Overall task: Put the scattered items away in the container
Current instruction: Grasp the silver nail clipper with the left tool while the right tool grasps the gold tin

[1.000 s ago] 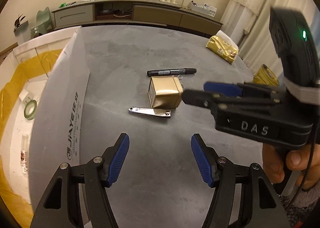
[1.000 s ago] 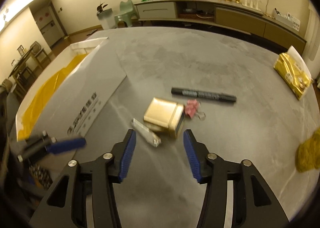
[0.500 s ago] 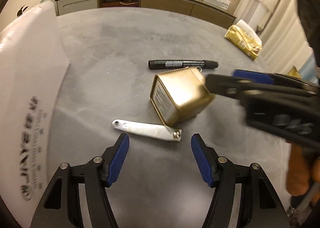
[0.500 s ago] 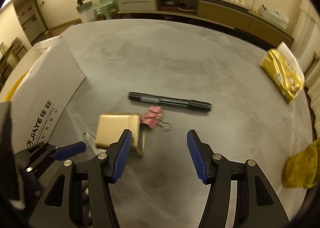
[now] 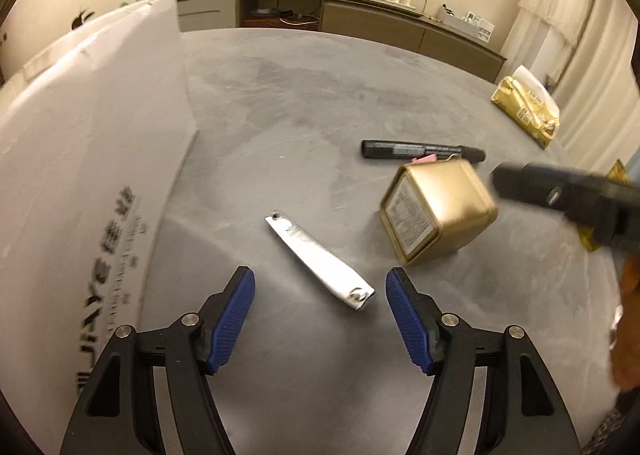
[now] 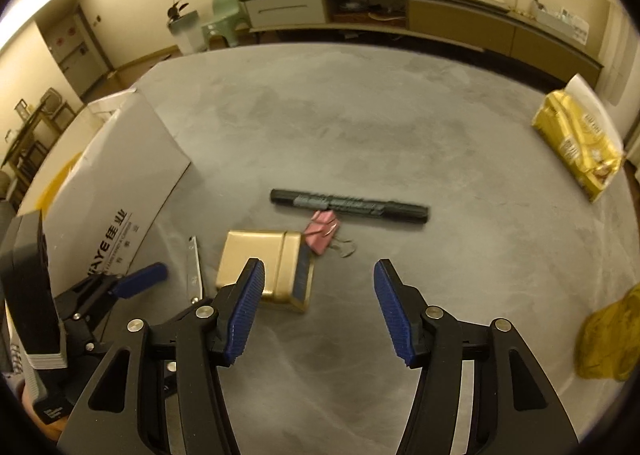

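we hold our left gripper (image 5: pixel 320 319) with fingers apart over the silver nail clipper (image 5: pixel 320 261) on the grey surface (image 5: pixel 304 103). our right gripper (image 6: pixel 318 309), fingers apart too, hovers by the gold tin (image 6: pixel 262 269), near the black marker (image 6: pixel 350 206) and pink binder clip (image 6: pixel 322 231). the white box (image 5: pixel 80 175) sits left.

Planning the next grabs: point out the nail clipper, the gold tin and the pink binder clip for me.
nail clipper (image 5: pixel 318 260), left wrist view, middle of its metal lever.
gold tin (image 5: pixel 448 191), left wrist view, its plain gold side.
pink binder clip (image 6: pixel 321 231), right wrist view, its pink body.
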Tool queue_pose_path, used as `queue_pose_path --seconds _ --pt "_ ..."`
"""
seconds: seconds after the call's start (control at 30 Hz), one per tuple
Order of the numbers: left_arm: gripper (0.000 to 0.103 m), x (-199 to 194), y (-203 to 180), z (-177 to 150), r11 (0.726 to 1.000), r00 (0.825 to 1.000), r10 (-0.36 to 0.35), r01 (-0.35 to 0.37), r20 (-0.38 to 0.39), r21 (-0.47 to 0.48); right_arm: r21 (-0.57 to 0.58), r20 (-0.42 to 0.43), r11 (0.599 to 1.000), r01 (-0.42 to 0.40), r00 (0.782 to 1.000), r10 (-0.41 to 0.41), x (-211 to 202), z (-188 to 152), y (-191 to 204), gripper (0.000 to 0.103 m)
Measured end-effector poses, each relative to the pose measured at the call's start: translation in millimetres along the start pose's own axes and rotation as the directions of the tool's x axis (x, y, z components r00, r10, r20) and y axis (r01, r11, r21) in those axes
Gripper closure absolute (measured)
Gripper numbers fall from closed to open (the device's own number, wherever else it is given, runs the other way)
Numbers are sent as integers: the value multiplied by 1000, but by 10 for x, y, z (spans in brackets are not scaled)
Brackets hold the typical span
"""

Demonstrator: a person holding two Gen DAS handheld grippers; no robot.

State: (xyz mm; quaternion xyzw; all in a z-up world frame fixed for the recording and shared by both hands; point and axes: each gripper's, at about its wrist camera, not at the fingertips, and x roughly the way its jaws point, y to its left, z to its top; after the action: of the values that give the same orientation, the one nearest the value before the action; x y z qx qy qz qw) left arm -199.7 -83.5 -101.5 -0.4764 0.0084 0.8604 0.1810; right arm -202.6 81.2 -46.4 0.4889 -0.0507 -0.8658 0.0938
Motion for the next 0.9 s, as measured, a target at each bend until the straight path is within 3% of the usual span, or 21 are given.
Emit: queue_pose_path --seconds 0.03,0.1,0.17,0.3,0.47,0.5,0.57,0.6,0.7,0.73,0.77,0.87,0.9 --pt "34 0 55 30 1000 1000 15 -15 0 -4 18 -35 999 -31 999 32 49 -27 6 43" --pt "34 -26 153 -2 997 998 61 -61 2 -40 104 -107 975 -196 973 207 91 -85 10 43" --pt "40 -96 264 -51 996 999 42 -41 9 -78 107 -114 966 -235 962 246 26 -92 63 43" --pt "40 -131 285 -97 997 1000 12 -11 9 -79 -78 -54 991 -109 993 105 -111 -72 261 43" --pt "40 -31 217 -9 999 999 29 -28 22 -34 -321 -1 947 9 1000 -10 -86 -102 463 43" --pt "40 -28 239 -8 999 999 35 -34 24 -21 -298 -4 954 14 1000 -16 -29 -57 420 42" --pt "66 7 223 22 998 998 53 -54 33 11 -189 -15 981 -36 999 34 37 -10 308 42" --pt "69 14 219 30 998 998 59 -60 35 26 -158 -19 986 -55 998 53 51 0 286 42" --pt "68 14 274 48 999 999 35 -36 38 8 -110 -2 993 -36 999 36 148 1 357 41" --pt "61 18 300 59 1000 999 25 -24 40 -9 -103 1 995 -19 1000 19 182 -3 381 41" --pt "45 18 328 66 1000 999 18 -17 42 -27 -93 -3 996 4 1000 -5 227 -20 396 41" --pt "47 33 300 57 1000 998 30 -30 47 -2 -69 -22 997 44 999 -46 386 -64 386 41" --pt "53 45 273 59 999 998 41 -42 48 26 -53 -29 997 49 998 -51 420 -76 351 41"
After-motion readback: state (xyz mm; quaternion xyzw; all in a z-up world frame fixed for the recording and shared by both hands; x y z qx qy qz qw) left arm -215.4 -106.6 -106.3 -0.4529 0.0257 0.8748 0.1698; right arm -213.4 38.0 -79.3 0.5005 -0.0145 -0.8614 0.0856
